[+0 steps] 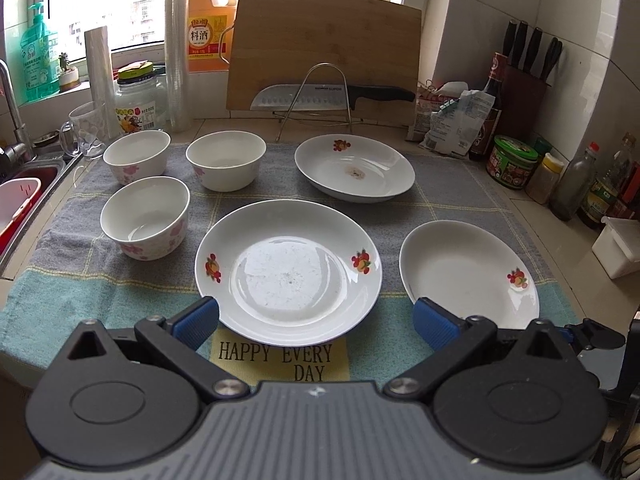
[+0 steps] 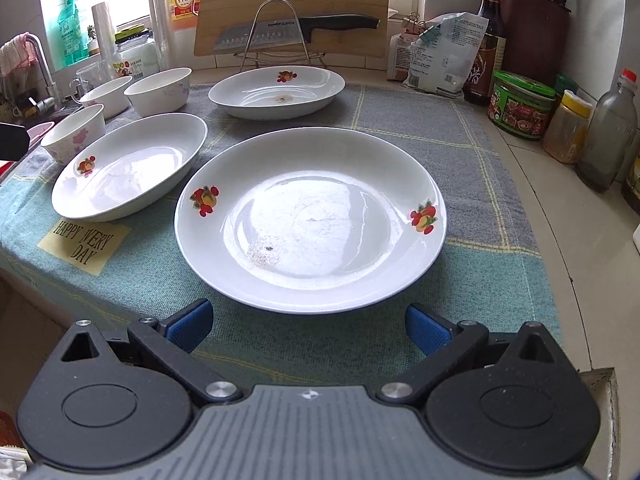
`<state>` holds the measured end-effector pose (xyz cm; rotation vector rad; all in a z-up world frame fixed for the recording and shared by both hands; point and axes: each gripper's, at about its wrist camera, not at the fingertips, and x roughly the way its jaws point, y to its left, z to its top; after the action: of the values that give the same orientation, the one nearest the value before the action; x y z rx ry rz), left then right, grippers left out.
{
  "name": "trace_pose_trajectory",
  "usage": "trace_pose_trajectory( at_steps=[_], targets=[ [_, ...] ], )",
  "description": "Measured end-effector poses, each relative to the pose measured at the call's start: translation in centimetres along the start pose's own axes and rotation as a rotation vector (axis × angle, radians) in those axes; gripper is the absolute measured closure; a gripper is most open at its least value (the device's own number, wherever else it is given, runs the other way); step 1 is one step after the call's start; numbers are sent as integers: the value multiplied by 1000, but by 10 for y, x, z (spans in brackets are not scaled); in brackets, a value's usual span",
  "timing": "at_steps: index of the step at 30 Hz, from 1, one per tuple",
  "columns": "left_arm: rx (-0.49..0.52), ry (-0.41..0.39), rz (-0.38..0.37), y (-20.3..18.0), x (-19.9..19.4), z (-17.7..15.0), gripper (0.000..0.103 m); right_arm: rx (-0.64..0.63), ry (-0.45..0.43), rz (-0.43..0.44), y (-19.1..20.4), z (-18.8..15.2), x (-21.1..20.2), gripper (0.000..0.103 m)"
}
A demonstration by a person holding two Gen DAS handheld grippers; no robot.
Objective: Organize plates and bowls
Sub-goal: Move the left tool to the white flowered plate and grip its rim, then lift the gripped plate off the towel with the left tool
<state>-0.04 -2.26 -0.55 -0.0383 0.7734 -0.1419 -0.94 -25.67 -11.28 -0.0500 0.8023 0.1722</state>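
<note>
Plates (image 1: 288,272) and bowls (image 1: 145,216) all lie separate, unstacked, on the desk's towel (image 1: 460,196); both tools, left tool (image 1: 316,318) and right tool (image 2: 308,320), gape empty, so nothing seems done.

Daylight enters from the window (image 1: 108,4) at the rear left, which is overexposed to plain white in both views. The scene is bright and evenly lit. Shadows under the dishes are soft and faint. The middle plate (image 1: 288,272) and the near plate (image 2: 310,218) show broad white glare on their glazed wells. Focus is sharp at centre. Fisheye distortion bends the tabletop (image 2: 592,240) edge, and the corners darken.
</note>
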Motion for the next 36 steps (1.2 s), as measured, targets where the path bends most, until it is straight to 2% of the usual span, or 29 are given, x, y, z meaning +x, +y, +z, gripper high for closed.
trace_pose_trajectory(
  at_steps=[8,15,18,23,26,29,32,36],
  targets=[
    [27,10,11,-6,5,3,1,-38,-9,-2,2,2,17,0],
    [65,26,-18,-11,21,7,1,-73,-48,10,0,1,21,0],
    [94,30,-70,-13,28,12,1,-80,-87,17,-2,-5,19,0],
    [131,85,-142,-21,52,32,1,-96,-154,36,-7,-15,16,0],
    [196,117,-180,-33,69,45,1,-93,-138,32,-8,-13,15,0],
    [341,147,-227,-54,90,56,1,-91,-127,27,-6,-12,15,0],
    [457,162,-313,-69,109,66,1,-86,-130,22,-6,-13,15,0],
    [551,224,-427,-82,138,78,1,-59,-129,-3,-3,-14,14,0]
  ],
)
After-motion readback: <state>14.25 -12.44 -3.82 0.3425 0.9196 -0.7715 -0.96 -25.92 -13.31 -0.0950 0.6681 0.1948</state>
